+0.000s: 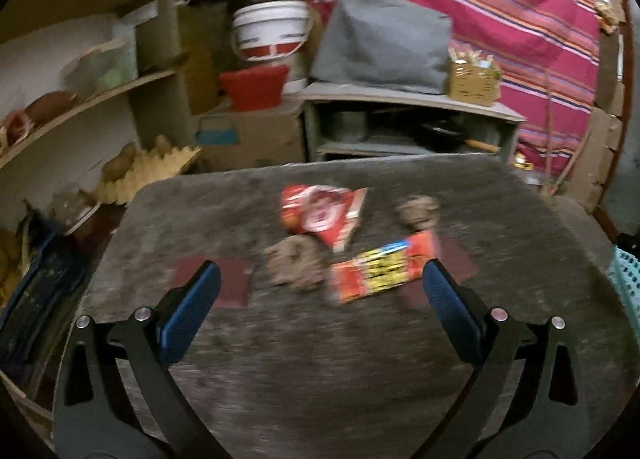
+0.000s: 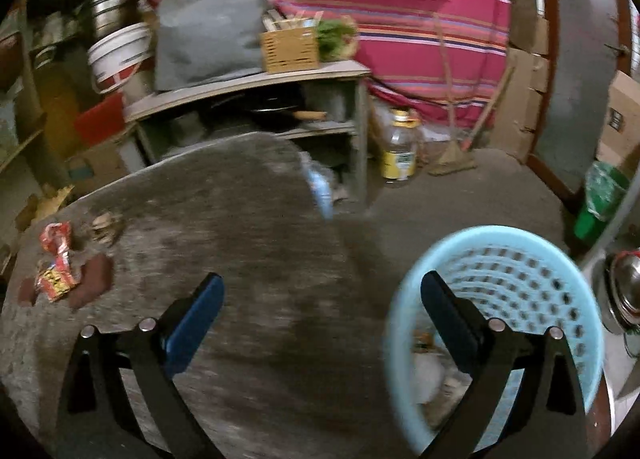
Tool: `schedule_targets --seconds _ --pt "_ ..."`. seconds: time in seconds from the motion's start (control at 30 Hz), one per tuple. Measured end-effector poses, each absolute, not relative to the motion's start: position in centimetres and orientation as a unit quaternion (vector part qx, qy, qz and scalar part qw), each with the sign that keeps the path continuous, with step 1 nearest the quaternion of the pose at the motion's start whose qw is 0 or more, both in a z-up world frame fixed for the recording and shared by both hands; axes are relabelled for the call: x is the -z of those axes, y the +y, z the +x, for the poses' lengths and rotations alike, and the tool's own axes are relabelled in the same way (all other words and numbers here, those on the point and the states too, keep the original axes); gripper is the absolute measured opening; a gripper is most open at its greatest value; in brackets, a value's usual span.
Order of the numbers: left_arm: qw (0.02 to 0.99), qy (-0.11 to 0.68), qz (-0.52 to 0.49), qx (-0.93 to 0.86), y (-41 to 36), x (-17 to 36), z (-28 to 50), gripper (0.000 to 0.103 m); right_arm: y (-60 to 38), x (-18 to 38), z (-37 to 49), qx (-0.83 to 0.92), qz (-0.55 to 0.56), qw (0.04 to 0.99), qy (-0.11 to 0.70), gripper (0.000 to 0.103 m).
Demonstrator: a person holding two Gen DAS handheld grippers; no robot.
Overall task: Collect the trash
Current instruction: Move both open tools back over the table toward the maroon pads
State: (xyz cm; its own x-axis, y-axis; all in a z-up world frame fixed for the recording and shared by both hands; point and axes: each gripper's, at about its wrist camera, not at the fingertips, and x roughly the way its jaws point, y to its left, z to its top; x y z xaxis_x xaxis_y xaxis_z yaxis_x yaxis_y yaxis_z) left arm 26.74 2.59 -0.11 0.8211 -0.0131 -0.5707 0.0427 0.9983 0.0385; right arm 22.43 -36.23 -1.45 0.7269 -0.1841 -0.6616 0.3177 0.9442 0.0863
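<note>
On the rough grey table (image 1: 320, 359) lie a red wrapper (image 1: 320, 215), a red-and-yellow wrapper (image 1: 384, 267) and two crumpled brown paper balls (image 1: 296, 263) (image 1: 418, 211). My left gripper (image 1: 322, 271) hovers just in front of them, open and holding nothing. In the right wrist view the same wrappers (image 2: 56, 259) and a paper ball (image 2: 106, 225) sit far left. My right gripper (image 2: 322, 282) is open and holds nothing, its right finger over the near rim of a light blue perforated basket (image 2: 500, 243) beside the table. Some trash (image 2: 428, 371) lies in the basket's bottom.
Behind the table stands a low shelf unit (image 2: 248, 79) with a grey cushion (image 1: 380, 39) and a slotted box (image 1: 474, 83). A white bucket (image 1: 272, 31) and open shelves (image 1: 80, 107) are at the left. A bottle (image 2: 400, 151), a green bin (image 2: 600, 195) and a steel pot (image 2: 624, 291) stand at the right.
</note>
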Motion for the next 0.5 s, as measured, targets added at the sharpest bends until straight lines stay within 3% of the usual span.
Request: schedule_targets --seconds 0.5 --pt "0.921 0.386 -0.028 -0.047 13.4 6.2 32.3 0.097 -23.6 3.8 28.8 0.048 0.029 0.923 0.381 0.097"
